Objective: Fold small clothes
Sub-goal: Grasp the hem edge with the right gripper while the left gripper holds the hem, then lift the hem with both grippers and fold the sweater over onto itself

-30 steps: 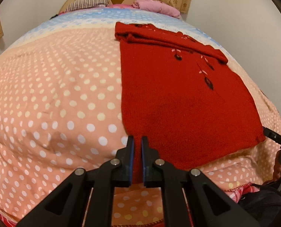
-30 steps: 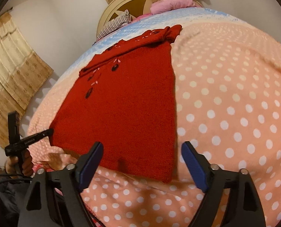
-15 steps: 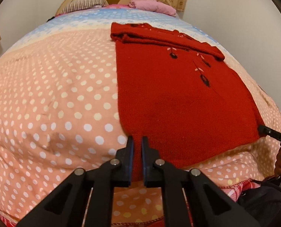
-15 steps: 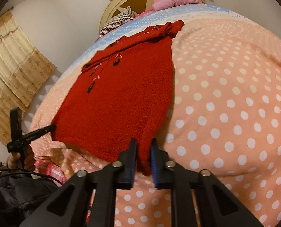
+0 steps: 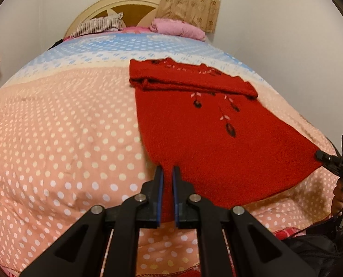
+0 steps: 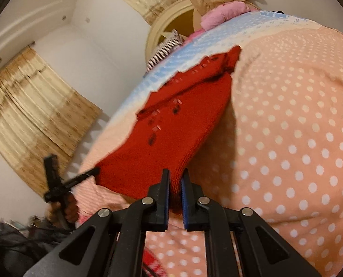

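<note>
Sweater point(image 5: 201, 143), red knit w/ dark embroidered motifs, spread on polka-dot bedspread point(image 5: 63, 138); sleeves folded across top end; no containers seen. Left gripper point(image 5: 168, 184) clamped tight on near hem corner; right gripper point(image 6: 175, 185) likewise pinched on opposite hem corner, fabric betw. blue pads. Vs a sec ago: right jaws then wide apart over hem, just been closing onto knit; hem then flat, now raised off bedspread at both corners, sagging betw. grips; far end unmoved.
</note>
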